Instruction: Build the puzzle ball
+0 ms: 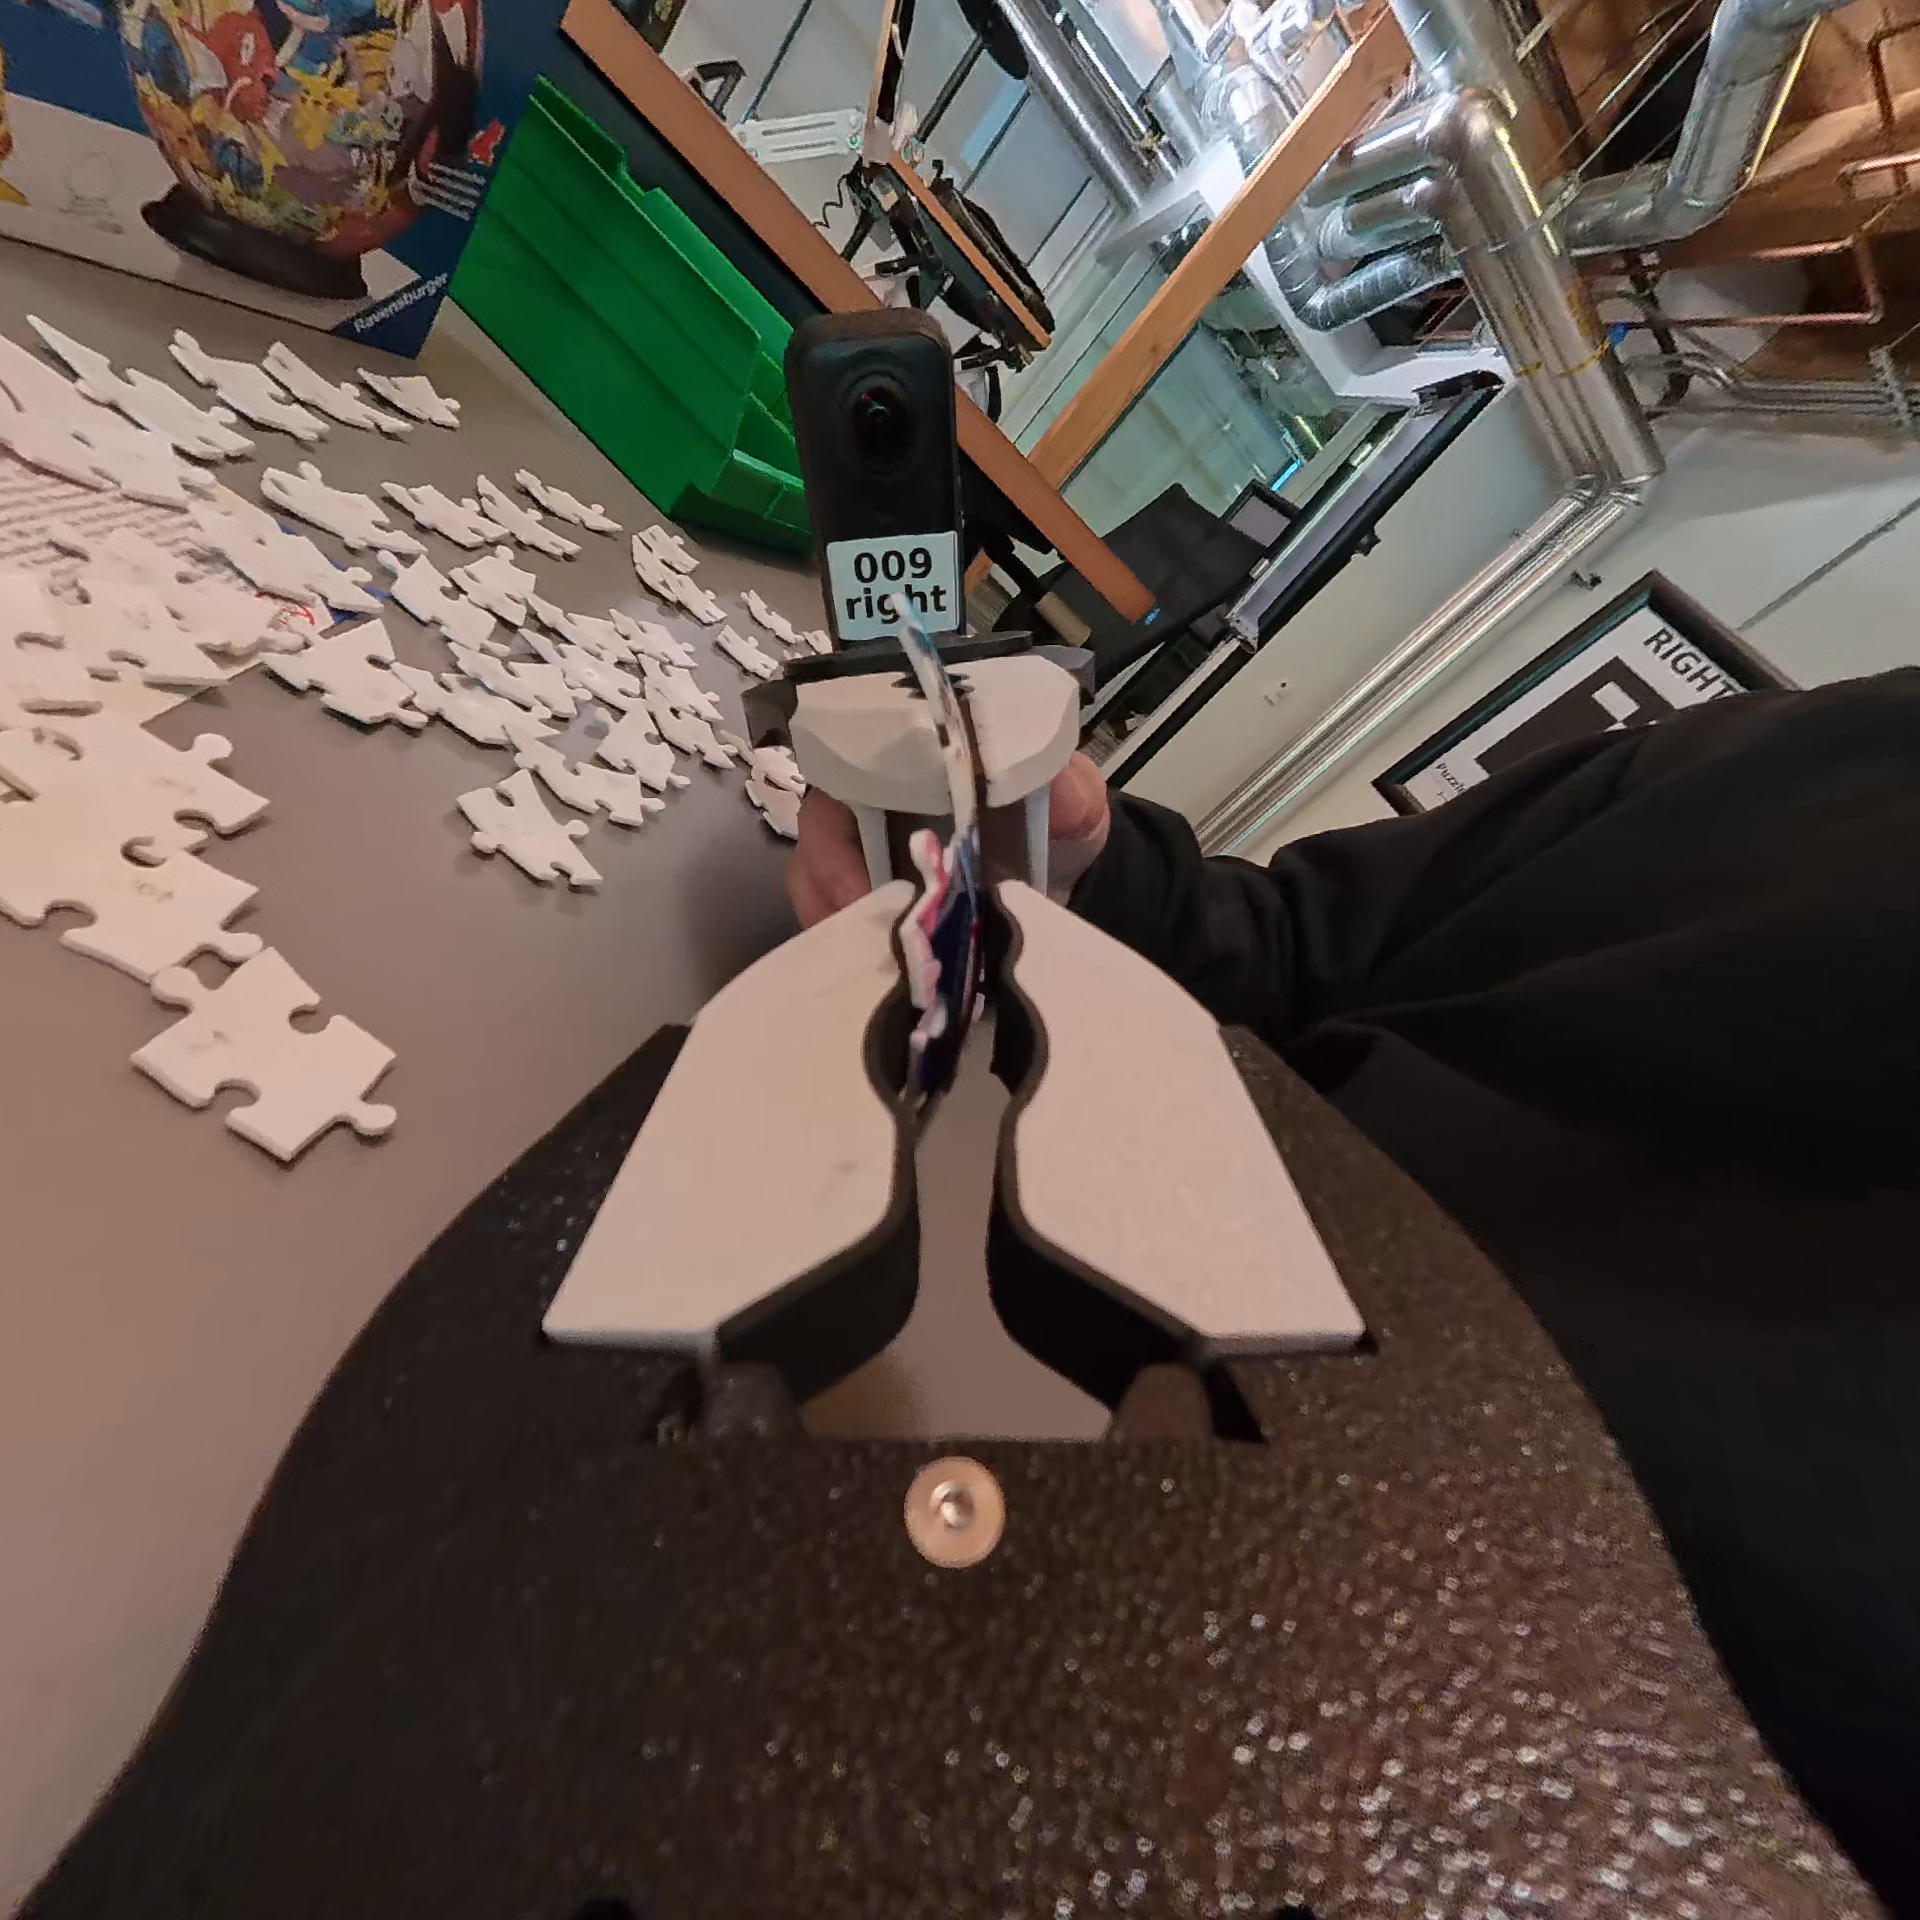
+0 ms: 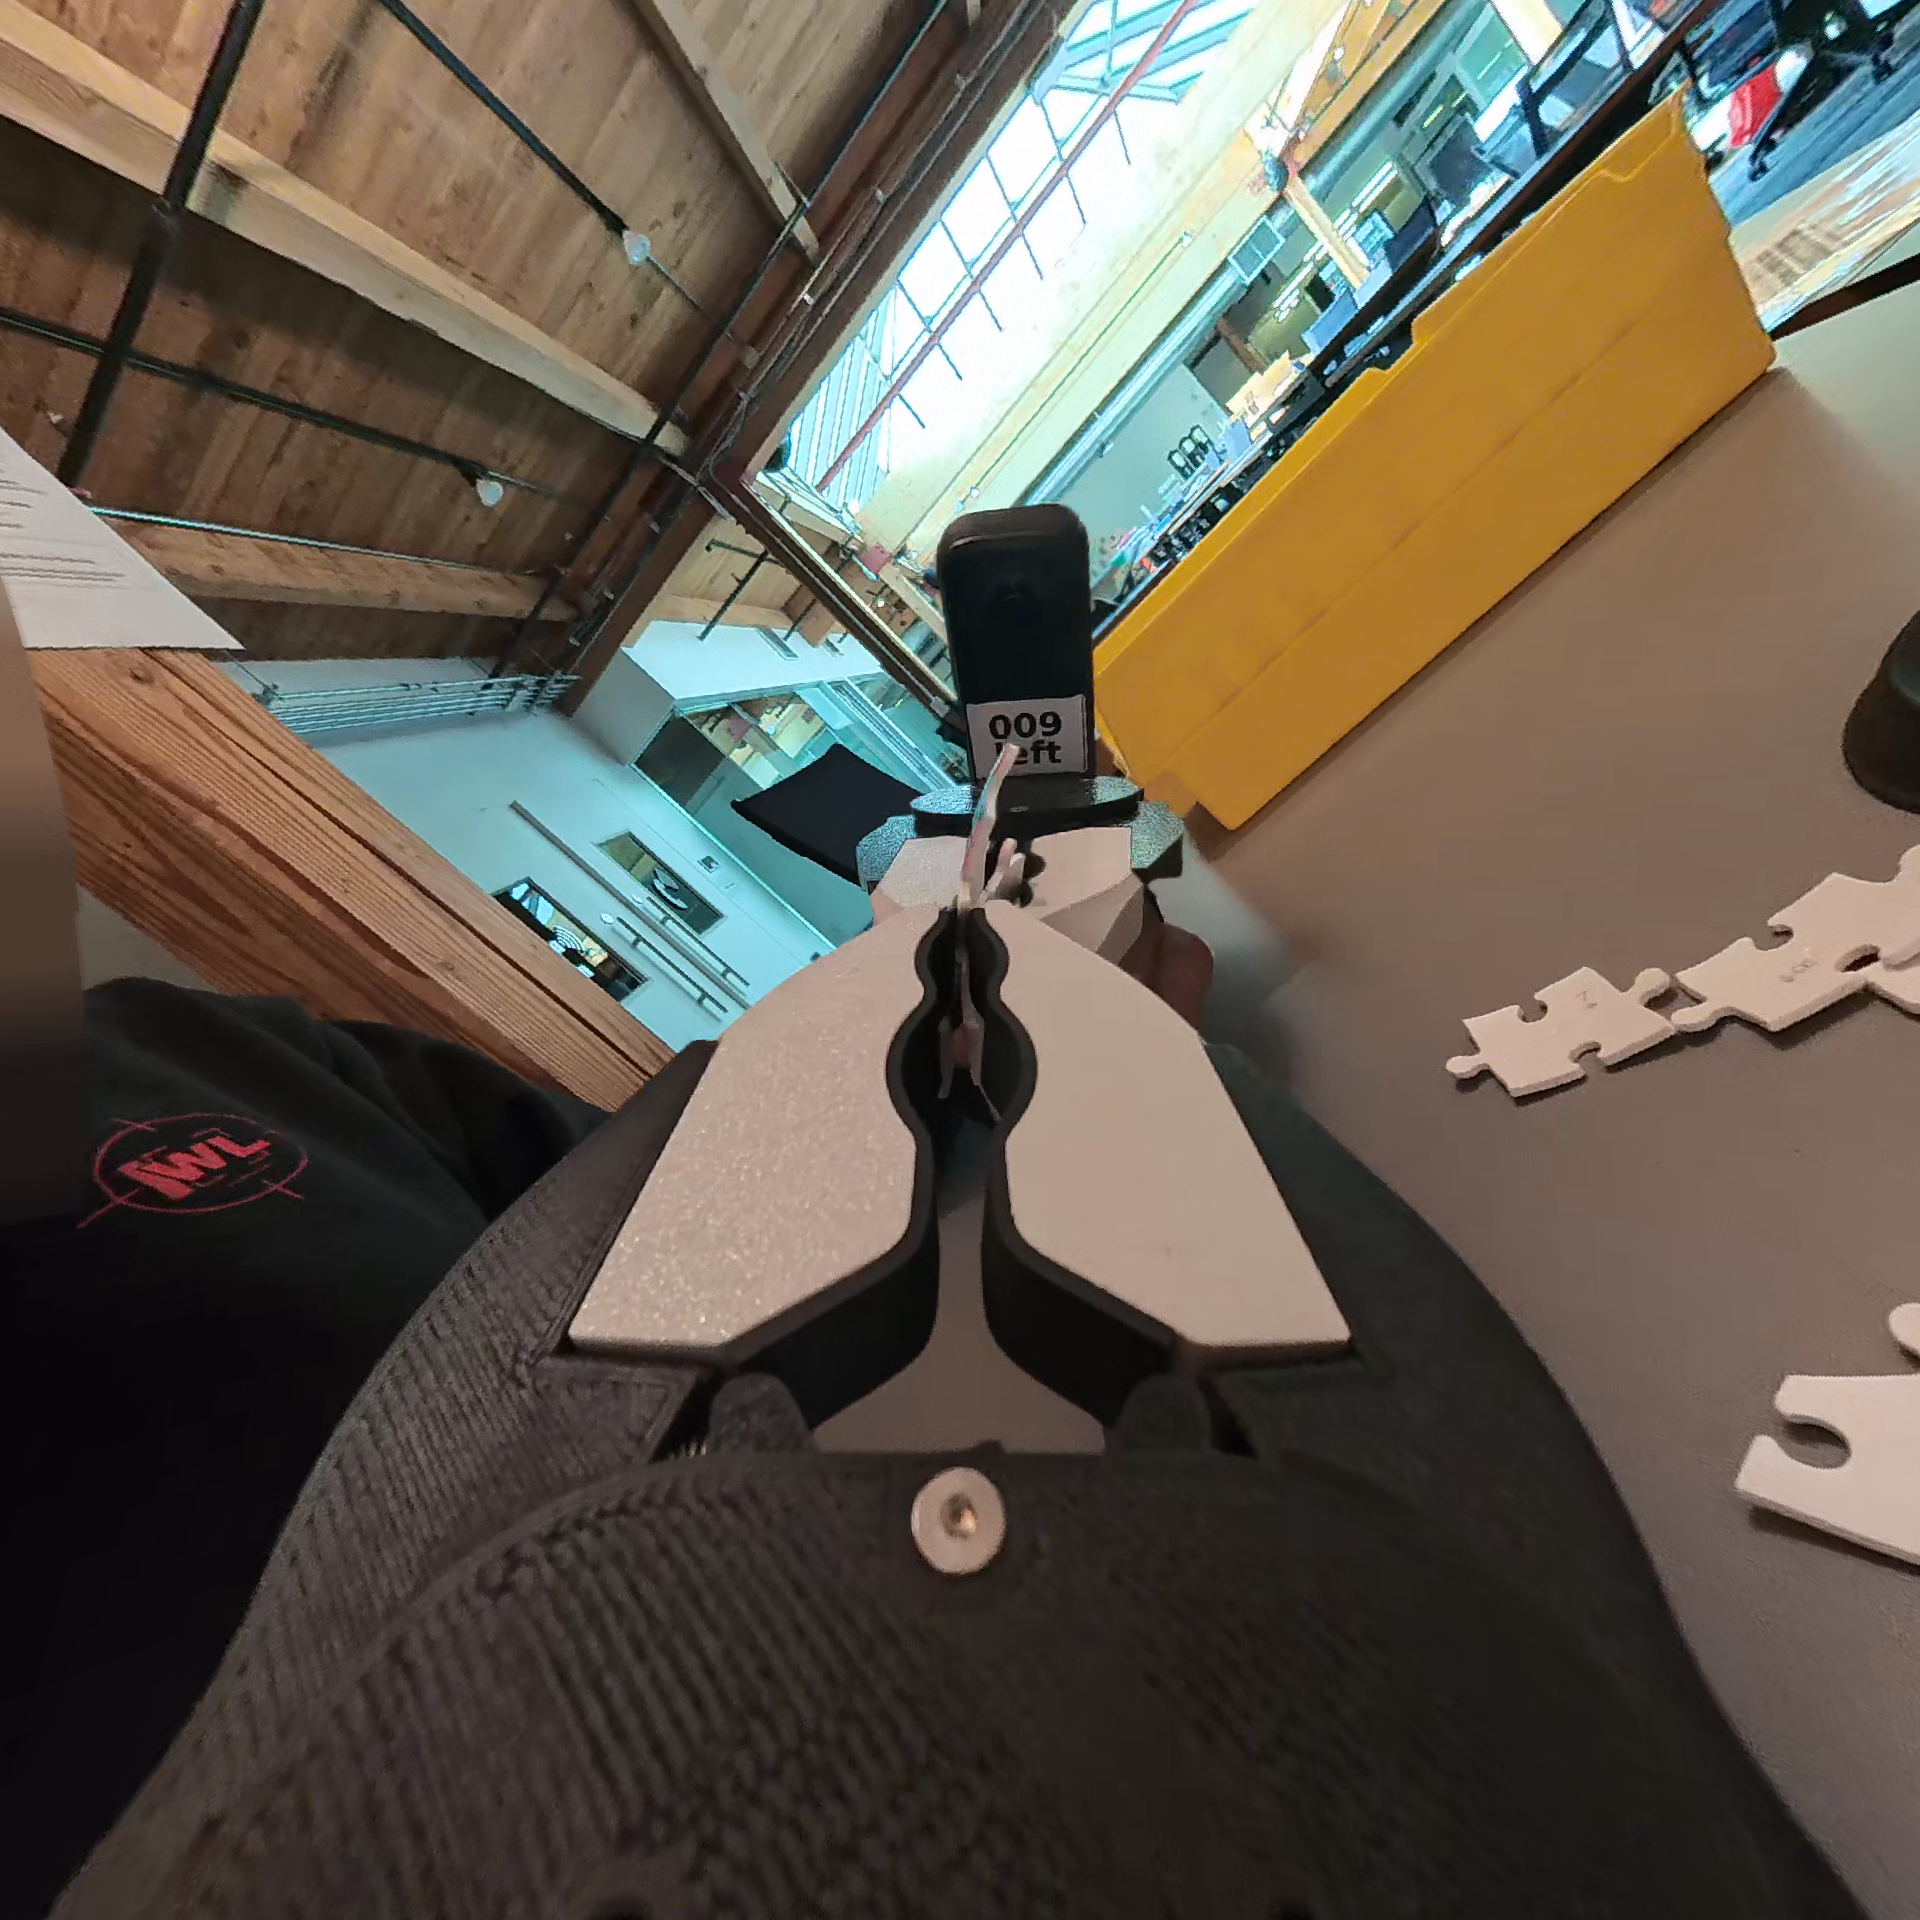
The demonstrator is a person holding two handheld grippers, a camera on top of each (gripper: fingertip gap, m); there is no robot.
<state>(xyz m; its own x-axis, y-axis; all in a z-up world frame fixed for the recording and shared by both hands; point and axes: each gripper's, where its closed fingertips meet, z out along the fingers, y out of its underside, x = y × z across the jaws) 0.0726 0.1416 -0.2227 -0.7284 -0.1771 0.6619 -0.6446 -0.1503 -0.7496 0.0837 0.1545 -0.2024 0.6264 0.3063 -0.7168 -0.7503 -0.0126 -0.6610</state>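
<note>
My left gripper (image 1: 956, 914) is shut on a coloured puzzle piece (image 1: 935, 966), seen edge-on, pink, blue and white. Facing it tip to tip, my right gripper (image 1: 935, 717) is shut on another curved piece (image 1: 961, 748). The two pieces meet between the tips; I cannot tell whether they are locked together. In the right wrist view my right gripper (image 2: 966, 925) is shut on its piece (image 2: 961, 1023), and the left gripper (image 2: 1003, 862) is opposite. Both are held above the grey table (image 1: 364, 1299).
Many loose white pieces (image 1: 468, 644) lie face down on the table to the left, with the puzzle box (image 1: 260, 156) and a green bin (image 1: 623, 312) behind. A yellow bin (image 2: 1455, 520), several pieces (image 2: 1558, 1029) and a dark round object (image 2: 1891, 727) are on the right. Left and right tips are no more than a few centimetres apart.
</note>
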